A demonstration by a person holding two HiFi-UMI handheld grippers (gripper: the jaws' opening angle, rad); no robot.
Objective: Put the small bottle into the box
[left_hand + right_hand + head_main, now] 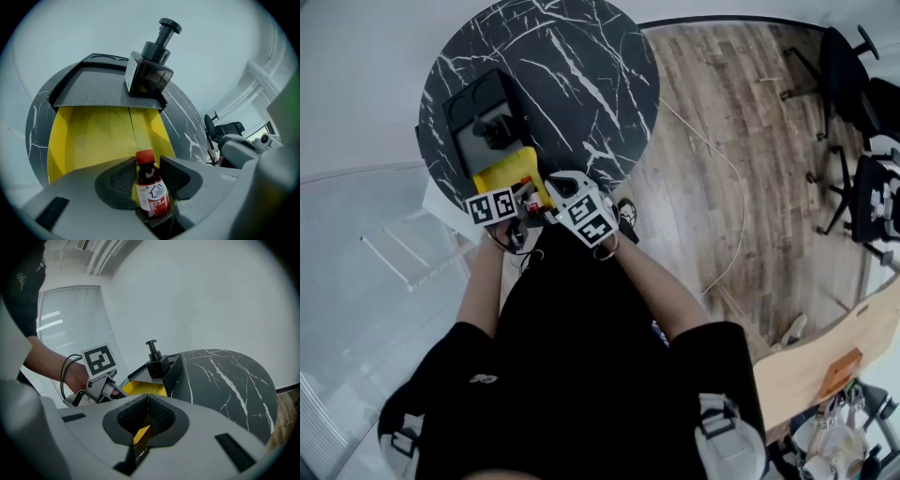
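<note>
LEFT TO RIGHT: Low in the frame's centre, the left gripper (146,162) has its fingers pinching the small bottle (152,188), red cap up, in front of the box's (89,136) yellow lining. A pump dispenser (150,70) stands at upper centre. The right gripper (147,401) has its fingers pressed together over the marble surface (225,376). Released tilted or early, the bottle could topple or strike the box wall.

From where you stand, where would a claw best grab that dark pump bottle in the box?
Probably the pump bottle's square body, claw pads on two opposite flat faces, coming from the yellow flap side, which looks open. The narrow pump head offers little surface and might sink under pressure.
</note>
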